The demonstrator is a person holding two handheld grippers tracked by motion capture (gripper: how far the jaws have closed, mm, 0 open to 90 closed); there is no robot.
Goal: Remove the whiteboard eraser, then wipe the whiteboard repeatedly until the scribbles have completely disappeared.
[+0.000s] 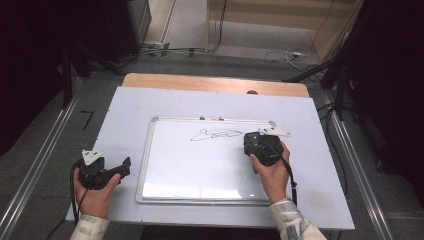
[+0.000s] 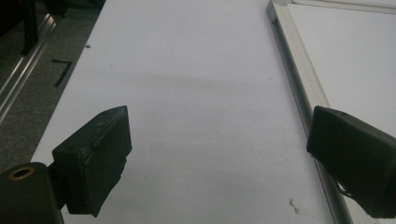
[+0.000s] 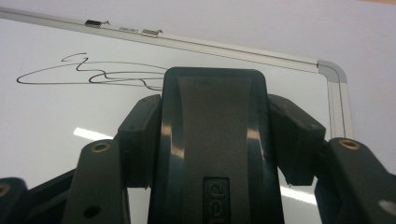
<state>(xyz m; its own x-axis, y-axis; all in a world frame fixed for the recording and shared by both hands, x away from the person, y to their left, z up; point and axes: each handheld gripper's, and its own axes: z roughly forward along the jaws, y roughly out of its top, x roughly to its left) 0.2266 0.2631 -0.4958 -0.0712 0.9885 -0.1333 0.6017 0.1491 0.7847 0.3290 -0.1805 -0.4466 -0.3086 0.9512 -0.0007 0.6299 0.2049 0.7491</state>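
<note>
Black plastic fills the grip of the right gripper in the high view, where a person's right hand holds it over the upper right part of a white rectangular whiteboard with a silver metal frame; it sits just right of a black scribbled marker line, apparently placed to wipe that line away. Left of the whiteboard, the left gripper rests in the left hand on the pale lavender table sheet, seemingly kept aside as a spare.

From the left gripper view, its jaws stand spread wide with nothing between them, the bare sheet below and the whiteboard's frame running past the right-hand jaw.

From the right gripper view, the jaws pinch a black moulded plastic whiteboard eraser from both sides, its top end lying against the end of the scribble, near the whiteboard's far rail with its two small metal clips. No container is on the table.
</note>
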